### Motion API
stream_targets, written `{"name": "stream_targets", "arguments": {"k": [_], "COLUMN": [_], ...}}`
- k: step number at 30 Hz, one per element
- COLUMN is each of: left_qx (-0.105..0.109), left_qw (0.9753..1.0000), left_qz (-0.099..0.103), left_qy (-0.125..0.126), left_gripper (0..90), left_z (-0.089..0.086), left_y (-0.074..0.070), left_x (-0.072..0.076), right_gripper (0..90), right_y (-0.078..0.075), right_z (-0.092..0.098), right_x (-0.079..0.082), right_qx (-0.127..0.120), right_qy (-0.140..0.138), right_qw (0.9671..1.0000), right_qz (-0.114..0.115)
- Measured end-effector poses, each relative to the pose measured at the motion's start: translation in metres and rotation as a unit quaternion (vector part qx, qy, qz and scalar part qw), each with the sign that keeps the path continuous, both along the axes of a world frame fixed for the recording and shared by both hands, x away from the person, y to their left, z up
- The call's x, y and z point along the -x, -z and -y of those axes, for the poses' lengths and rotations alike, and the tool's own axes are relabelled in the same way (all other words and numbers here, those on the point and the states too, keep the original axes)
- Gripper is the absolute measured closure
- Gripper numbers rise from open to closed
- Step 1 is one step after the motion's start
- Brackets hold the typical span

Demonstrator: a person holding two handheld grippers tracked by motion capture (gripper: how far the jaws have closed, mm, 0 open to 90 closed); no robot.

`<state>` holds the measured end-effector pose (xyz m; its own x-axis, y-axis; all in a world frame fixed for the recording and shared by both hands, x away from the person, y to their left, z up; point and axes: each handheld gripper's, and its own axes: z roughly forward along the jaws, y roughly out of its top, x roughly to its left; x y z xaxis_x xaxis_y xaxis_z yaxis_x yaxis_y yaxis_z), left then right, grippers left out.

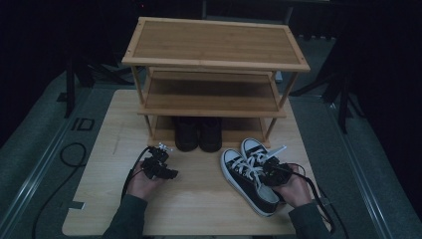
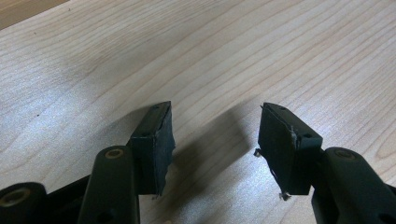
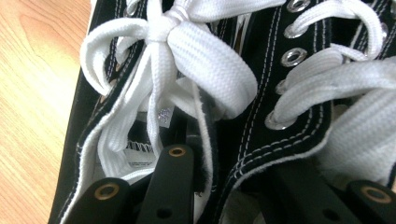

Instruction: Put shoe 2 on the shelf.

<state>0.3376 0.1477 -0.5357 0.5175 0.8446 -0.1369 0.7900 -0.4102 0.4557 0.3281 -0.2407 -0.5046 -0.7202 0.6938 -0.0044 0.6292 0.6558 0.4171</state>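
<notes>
Jaws of right gripper [image 1: 272, 168] pinch both black canvas sneakers [image 1: 247, 175] by inner collars; left gripper [image 1: 161, 164] spread, idle. Next we lift pair toward three-tier bamboo shoe rack [image 1: 215, 79].

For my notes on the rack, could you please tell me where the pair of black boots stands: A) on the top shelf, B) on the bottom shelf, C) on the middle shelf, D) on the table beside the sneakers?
B: the black boots stand side by side on the rack's bottom shelf.
</notes>
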Motion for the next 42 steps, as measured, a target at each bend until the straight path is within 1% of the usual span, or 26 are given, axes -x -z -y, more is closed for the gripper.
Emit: {"name": "stream_targets", "arguments": {"k": [4,7,16,26,34,39,42], "left_qx": [0.0,0.0,-0.003,-0.003,-0.002,-0.002,-0.003], "left_qw": [1.0,1.0,1.0,1.0,1.0,1.0,1.0], "left_qz": [-0.001,0.0,-0.002,-0.001,-0.001,-0.002,-0.001], "left_qy": [0.0,0.0,0.002,0.003,0.001,0.0,0.003], "left_gripper": [45.4,45.4,45.4,45.4,45.4,45.5,45.4], "left_z": [0.0,-0.001,-0.002,-0.003,-0.003,-0.003,-0.003], "left_y": [0.0,0.0,-0.001,-0.001,-0.001,-0.001,-0.001], "left_x": [0.0,0.0,0.0,-0.001,0.0,-0.001,-0.001], "right_gripper": [83.1,84.4,84.7,85.3,85.2,85.2,85.1], "right_y": [0.0,0.0,0.0,-0.001,-0.003,-0.01,-0.015], "right_z": [0.002,0.007,0.017,0.023,0.024,0.026,0.026], "right_x": [-0.001,-0.003,-0.009,-0.013,-0.014,-0.013,-0.013], "right_qx": [0.004,-0.007,-0.026,-0.042,-0.044,-0.053,-0.055], "right_qy": [-0.007,-0.014,-0.034,-0.036,-0.036,-0.036,-0.038], "right_qw": [0.9999,0.9998,0.9991,0.9985,0.9984,0.9979,0.9977], "right_qz": [0.009,0.009,0.004,-0.002,-0.001,0.007,0.007]}}
